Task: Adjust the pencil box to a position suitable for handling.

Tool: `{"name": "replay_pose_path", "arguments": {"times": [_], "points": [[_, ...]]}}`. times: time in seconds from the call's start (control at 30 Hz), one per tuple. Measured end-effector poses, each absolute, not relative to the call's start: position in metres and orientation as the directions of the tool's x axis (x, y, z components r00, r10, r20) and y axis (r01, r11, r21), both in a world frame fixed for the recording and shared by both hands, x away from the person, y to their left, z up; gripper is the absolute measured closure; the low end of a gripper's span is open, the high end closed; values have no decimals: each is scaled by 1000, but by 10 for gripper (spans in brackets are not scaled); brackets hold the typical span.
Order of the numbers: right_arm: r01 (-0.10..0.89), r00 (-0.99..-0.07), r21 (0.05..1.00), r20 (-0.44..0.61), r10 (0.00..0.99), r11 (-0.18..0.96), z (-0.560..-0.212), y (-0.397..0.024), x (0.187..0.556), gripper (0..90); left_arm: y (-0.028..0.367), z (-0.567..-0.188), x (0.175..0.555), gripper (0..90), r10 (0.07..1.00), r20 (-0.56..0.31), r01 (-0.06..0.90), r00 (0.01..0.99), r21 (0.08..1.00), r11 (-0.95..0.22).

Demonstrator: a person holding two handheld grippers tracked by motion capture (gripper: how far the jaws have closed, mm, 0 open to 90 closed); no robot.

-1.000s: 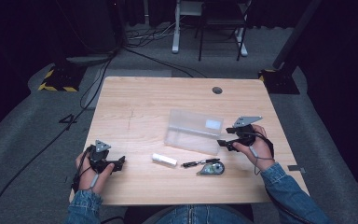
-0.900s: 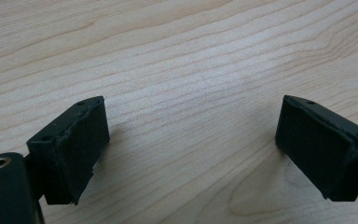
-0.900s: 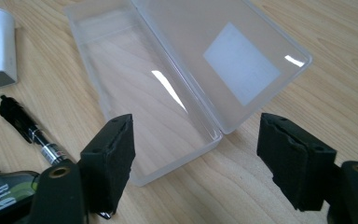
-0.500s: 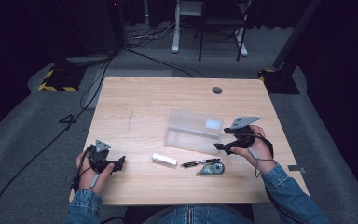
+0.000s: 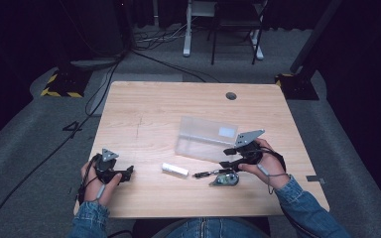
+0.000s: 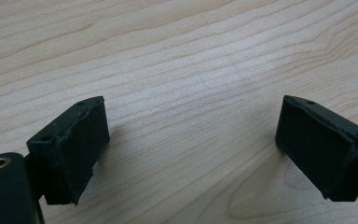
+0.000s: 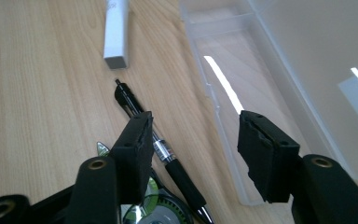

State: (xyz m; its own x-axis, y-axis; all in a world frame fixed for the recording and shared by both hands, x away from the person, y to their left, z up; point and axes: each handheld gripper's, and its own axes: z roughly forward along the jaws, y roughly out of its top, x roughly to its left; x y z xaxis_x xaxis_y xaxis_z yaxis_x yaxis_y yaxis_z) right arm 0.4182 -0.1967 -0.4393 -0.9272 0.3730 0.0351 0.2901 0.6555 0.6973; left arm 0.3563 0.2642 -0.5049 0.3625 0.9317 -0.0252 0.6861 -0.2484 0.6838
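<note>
Right gripper: mine, low over the desk beside the clear box; jaws part-open and just been closing, with nothing pressed between the pads.
Left gripper: mine, resting near the left front of the desk; jaws wide apart, bare wood between them.
Pen: black, lying flat just beside the box's near wall; in the right gripper view it runs under my left jaw, not between the pads.
Clear box: open plastic case in the middle of the desk, empty as far as I can see.
White stick: small, flat on the wood, left of the pen and apart from it.
Tape dispenser: greenish round thing touching the pen's near end; its exact kind I cannot tell.
Step in hand: by my judgement, picking up the pen.
How to do it well: shift sideways until the barrel sits midway between the pads, square the jaws across it, close on the rubber grip, and stay off the box wall and the dispenser.
Desk: pale wood grain, with a cable hole at the far edge.
Room: dark, grey carpet, cables on the floor, a chair and table legs behind.
</note>
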Motion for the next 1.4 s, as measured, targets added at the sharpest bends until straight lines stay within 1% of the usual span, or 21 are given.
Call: {"name": "replay_pose_path", "arguments": {"times": [0.2,0.27,0.4,0.43,0.63,0.97,1.13,1.27,1.4], "points": [[277,-935,693,35,353,666,-441,-192,415,484,264,-505,356,99,932,-28,687,361,684,-245],[267,-942,691,40,333,671,-443,-190,414,482,264,-505,356,99,932,-29,687,361,684,-245],[274,-943,686,55,327,674,-445,-187,412,490,264,-505,356,99,932,-29,687,361,684,-245],[273,-946,662,51,321,699,-446,-185,411,519,264,-505,356,100,932,-28,687,361,684,-245],[264,-953,609,45,300,748,-451,-179,411,558,264,-505,355,100,930,-24,684,367,685,-252],[226,-966,558,23,258,798,-458,-172,413,639,263,-505,352,100,927,-27,683,374,684,-256],[215,-968,550,10,251,807,-464,-170,416,653,263,-505,352,100,926,-27,683,376,683,-257],[213,-971,576,34,237,789,-466,-170,418,649,263,-505,352,100,926,-29,684,375,684,-256],[204,-972,575,20,236,792,-469,-169,419,650,263,-505,352,100,927,-28,684,375,684,-256]]}}
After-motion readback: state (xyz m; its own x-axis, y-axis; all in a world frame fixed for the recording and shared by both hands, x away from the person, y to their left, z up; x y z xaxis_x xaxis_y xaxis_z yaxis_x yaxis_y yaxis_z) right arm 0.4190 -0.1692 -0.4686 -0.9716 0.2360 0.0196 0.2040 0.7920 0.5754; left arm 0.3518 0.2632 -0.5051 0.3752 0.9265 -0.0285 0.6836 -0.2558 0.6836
